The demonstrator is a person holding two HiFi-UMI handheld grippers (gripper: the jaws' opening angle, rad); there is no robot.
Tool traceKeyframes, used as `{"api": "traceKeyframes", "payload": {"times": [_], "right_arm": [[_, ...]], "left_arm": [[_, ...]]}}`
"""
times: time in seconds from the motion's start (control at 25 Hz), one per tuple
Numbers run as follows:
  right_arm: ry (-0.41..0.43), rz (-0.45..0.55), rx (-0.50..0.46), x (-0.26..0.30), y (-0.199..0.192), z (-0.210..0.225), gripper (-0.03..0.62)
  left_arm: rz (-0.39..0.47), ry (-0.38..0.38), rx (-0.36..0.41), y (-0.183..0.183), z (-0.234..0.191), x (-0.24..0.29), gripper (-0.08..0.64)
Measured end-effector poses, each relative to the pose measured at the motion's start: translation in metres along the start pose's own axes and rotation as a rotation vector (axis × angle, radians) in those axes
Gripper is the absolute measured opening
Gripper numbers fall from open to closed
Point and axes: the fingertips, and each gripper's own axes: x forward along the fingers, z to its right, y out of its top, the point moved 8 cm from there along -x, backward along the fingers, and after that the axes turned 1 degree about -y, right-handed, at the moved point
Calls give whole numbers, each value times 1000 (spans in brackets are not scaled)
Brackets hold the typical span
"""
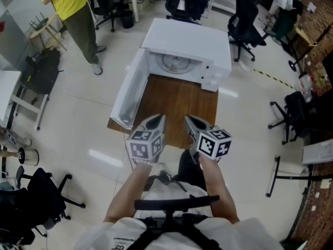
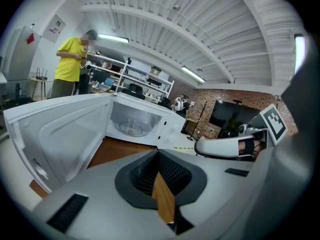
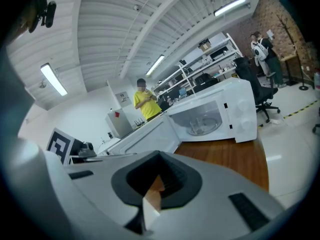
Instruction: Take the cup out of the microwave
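The white microwave (image 1: 187, 46) stands at the far end of a wooden table (image 1: 179, 105), its door (image 1: 127, 95) swung wide to the left. Inside, only the glass turntable (image 1: 174, 62) shows; I see no cup in any view. My left gripper (image 1: 158, 120) and right gripper (image 1: 188, 120) hover side by side over the table's near edge, both pointing at the microwave and both shut on nothing. The left gripper view shows the open cavity (image 2: 132, 121) ahead and the right gripper (image 2: 220, 146) alongside. The right gripper view shows the microwave (image 3: 210, 116) ahead.
A person in a yellow shirt (image 1: 73, 14) stands at the far left. Office chairs (image 1: 247, 27) surround the back and right. A black stand (image 1: 283, 171) is on the floor at right, and a small white table (image 1: 10, 95) at left.
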Motion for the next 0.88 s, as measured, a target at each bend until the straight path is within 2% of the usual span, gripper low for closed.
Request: {"api": "traceKeyframes", "payload": {"times": [0.52, 0.8, 0.88], "right_arm": [[-7, 4, -19, 28, 48, 57, 14], [5, -19, -8, 45, 75, 94, 14], [5, -18, -2, 50, 81, 101, 14]], "left_arm": [[10, 61, -3, 26, -10, 74, 0], [1, 124, 33, 39, -29, 129, 0], [-4, 142, 33, 43, -37, 147, 76]]}}
